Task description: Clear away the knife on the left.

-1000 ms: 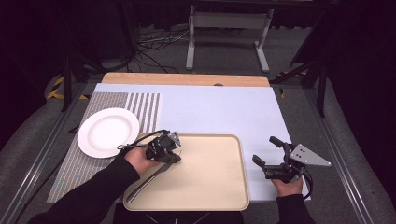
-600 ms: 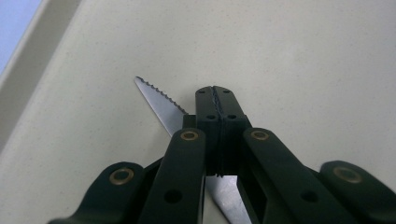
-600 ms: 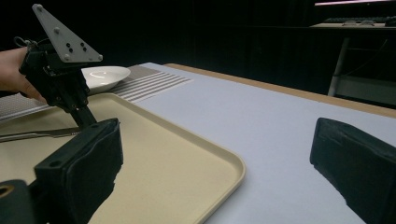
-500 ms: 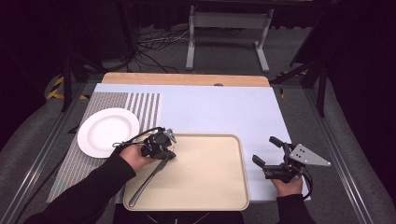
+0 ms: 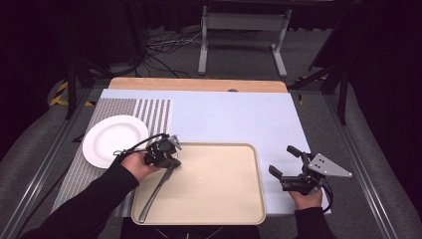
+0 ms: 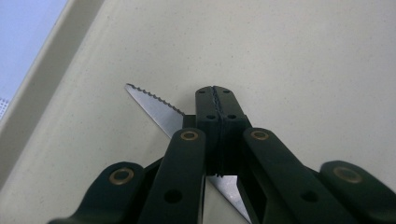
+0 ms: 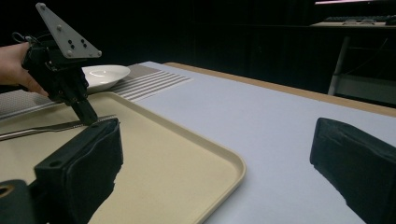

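Knife (image 6: 156, 109): bright polished metal with a toothed edge, lay under the closed tips of the left claw (image 6: 215, 95), itself matt black plastic with brass-coloured pins.
Tray (image 5: 219, 199): beige, smooth, faintly speckled, dull sheen.
Plate (image 5: 112, 139): white, glossy, beyond that claw.
Mat (image 5: 149, 112): striped woven cloth.
Table (image 5: 199, 83): pale wood edge, matt bluish sheet over it.
Right claw (image 5: 284, 160): matt black, grey metal-looking plate.

Lab, black backdrop, floor cables (image 5: 164, 47)
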The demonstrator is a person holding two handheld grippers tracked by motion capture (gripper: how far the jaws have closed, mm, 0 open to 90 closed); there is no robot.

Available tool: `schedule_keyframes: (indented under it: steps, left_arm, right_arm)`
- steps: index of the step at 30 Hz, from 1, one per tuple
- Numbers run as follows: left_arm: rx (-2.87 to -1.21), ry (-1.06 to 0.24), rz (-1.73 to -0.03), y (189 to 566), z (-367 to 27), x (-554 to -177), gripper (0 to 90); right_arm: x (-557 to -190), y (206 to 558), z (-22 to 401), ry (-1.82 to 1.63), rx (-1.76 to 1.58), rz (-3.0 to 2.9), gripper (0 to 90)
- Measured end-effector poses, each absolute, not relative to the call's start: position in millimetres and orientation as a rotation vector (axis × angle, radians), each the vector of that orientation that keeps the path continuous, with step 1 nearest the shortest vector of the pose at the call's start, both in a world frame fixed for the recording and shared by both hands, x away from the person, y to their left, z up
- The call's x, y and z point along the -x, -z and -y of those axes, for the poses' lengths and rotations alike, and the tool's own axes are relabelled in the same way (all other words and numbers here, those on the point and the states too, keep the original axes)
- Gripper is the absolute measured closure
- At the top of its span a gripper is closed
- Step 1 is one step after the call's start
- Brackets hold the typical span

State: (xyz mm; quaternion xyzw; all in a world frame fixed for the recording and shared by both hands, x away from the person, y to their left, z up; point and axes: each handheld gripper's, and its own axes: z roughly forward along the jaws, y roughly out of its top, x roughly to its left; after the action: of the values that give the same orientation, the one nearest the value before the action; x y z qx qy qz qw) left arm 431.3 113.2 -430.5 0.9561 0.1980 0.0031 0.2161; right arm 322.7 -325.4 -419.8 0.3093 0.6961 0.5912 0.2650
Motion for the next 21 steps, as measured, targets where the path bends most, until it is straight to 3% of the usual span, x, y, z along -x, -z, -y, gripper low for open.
schedule_keyframes:
  steps: [21]
  left_arm:
    - [-2.648, -0.024, -0.619, 430, -139, -440, 90.0]
  right_arm:
    - [-323, 420, 326, -1.597, -0.846, -1.883, 3.2]
